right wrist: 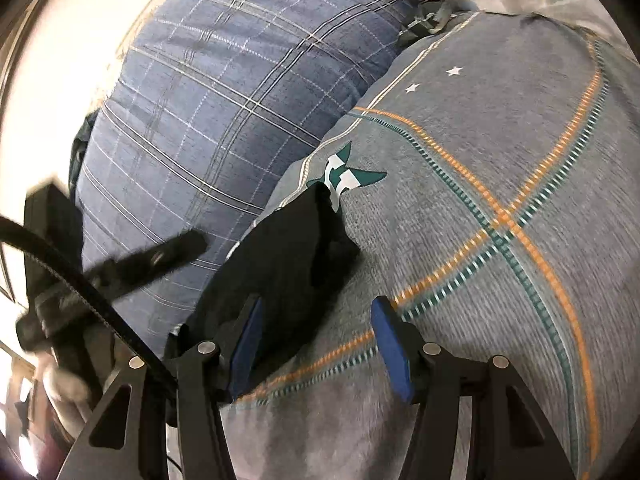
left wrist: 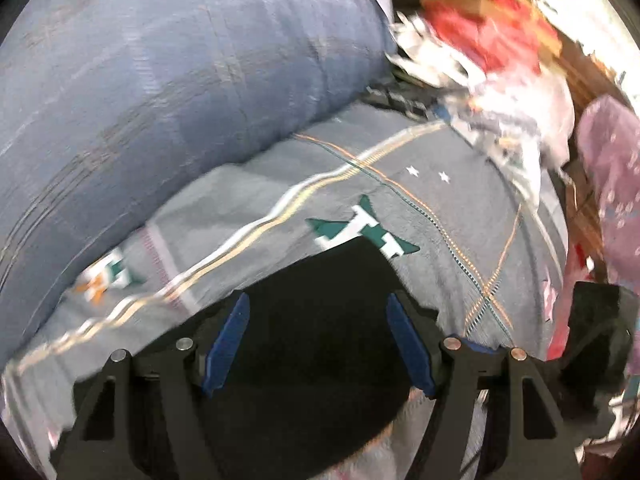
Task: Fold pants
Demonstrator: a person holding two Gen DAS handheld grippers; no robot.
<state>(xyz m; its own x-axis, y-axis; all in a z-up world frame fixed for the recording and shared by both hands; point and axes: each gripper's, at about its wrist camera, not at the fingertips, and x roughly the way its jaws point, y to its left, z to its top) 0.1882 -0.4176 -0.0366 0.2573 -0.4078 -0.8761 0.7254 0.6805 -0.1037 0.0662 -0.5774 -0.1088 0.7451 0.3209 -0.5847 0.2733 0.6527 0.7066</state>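
Observation:
The black pants (left wrist: 316,340) lie bunched on a grey patterned blanket (left wrist: 440,216). In the left wrist view my left gripper (left wrist: 318,312) is open, its blue pads on either side of the black cloth just above it. In the right wrist view the pants (right wrist: 288,248) lie as a folded black heap, left of centre. My right gripper (right wrist: 316,316) is open over the heap's right edge and the blanket (right wrist: 480,160). The left gripper (right wrist: 132,260) shows blurred at the left of the right wrist view.
A blue plaid pillow (left wrist: 160,100) lies at the blanket's far side, also in the right wrist view (right wrist: 208,100). Red and white clutter (left wrist: 480,40) and a purple flowered cloth (left wrist: 612,168) sit at the right. A bright wall (right wrist: 60,60) is at the left.

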